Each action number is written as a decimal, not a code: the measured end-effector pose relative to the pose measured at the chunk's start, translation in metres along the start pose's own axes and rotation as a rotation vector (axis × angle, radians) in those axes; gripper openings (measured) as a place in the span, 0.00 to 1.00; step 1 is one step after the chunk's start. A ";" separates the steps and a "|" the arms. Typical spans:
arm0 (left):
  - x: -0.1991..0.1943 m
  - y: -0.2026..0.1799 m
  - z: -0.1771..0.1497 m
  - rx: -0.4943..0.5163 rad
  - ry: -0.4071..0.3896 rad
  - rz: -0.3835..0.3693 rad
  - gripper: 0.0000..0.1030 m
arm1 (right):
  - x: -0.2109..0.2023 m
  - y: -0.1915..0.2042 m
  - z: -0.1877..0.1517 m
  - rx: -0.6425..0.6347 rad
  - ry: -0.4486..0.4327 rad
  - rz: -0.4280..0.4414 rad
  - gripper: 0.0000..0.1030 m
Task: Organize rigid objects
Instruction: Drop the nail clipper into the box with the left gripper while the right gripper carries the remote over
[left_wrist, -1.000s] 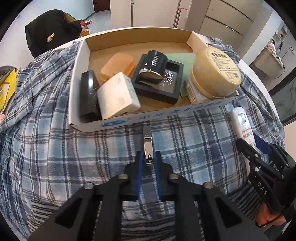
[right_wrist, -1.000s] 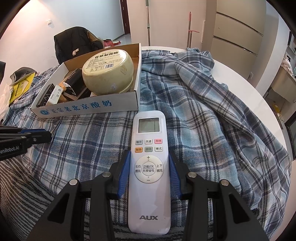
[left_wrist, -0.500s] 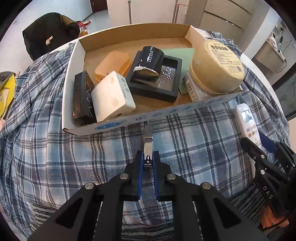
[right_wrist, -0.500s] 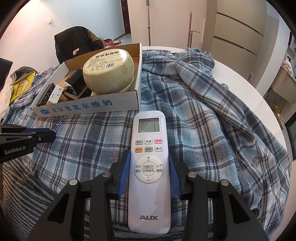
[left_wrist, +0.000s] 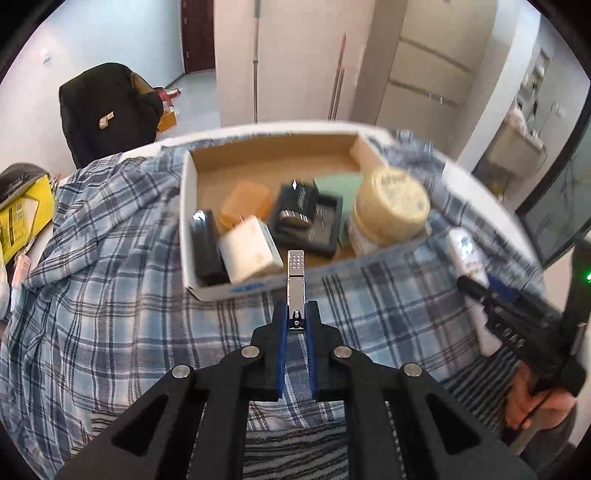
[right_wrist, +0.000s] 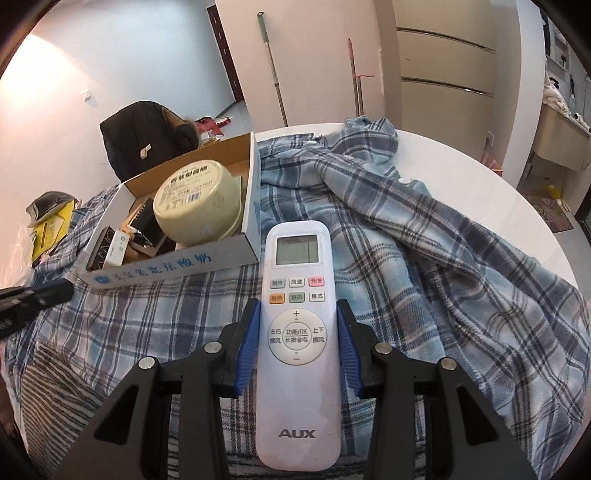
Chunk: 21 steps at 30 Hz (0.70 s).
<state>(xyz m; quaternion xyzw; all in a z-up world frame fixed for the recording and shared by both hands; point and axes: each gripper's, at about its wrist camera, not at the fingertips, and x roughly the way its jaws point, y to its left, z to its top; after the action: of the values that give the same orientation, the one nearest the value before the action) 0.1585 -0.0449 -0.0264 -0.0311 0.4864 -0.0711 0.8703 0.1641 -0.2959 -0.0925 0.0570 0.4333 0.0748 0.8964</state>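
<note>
White plastic, lettered "AUX", marks the remote (right_wrist: 298, 332) pinched between the right gripper (right_wrist: 299, 345) pads over a plaid cloth (right_wrist: 424, 266) on a round table (right_wrist: 480, 177). Its buttons carry Chinese characters beneath a small blank screen. The left gripper (left_wrist: 295, 325) is pressed together on a metal nail clipper (left_wrist: 295, 284), held in front of the cardboard box's (left_wrist: 258, 288) near wall. Blue Chinese lettering runs along that wall. Inside lie a cream tub (right_wrist: 197, 201) with a barcode label, a white block (left_wrist: 249, 254), an orange case (left_wrist: 245, 203) and black boxes (left_wrist: 306, 221). Behind stands a black bag (left_wrist: 107, 114).
</note>
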 end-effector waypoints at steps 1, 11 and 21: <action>-0.004 0.004 0.004 -0.010 -0.013 -0.008 0.09 | -0.001 0.002 0.002 -0.001 0.006 -0.005 0.38; -0.008 0.022 0.059 -0.037 -0.109 0.024 0.09 | -0.027 0.035 0.050 -0.021 -0.021 0.044 0.38; 0.056 0.038 0.045 -0.076 0.015 -0.035 0.09 | -0.007 0.094 0.096 -0.035 0.048 0.170 0.38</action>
<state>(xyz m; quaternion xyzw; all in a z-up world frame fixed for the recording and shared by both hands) 0.2296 -0.0166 -0.0543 -0.0720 0.4947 -0.0681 0.8634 0.2268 -0.2082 -0.0119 0.0761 0.4466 0.1597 0.8771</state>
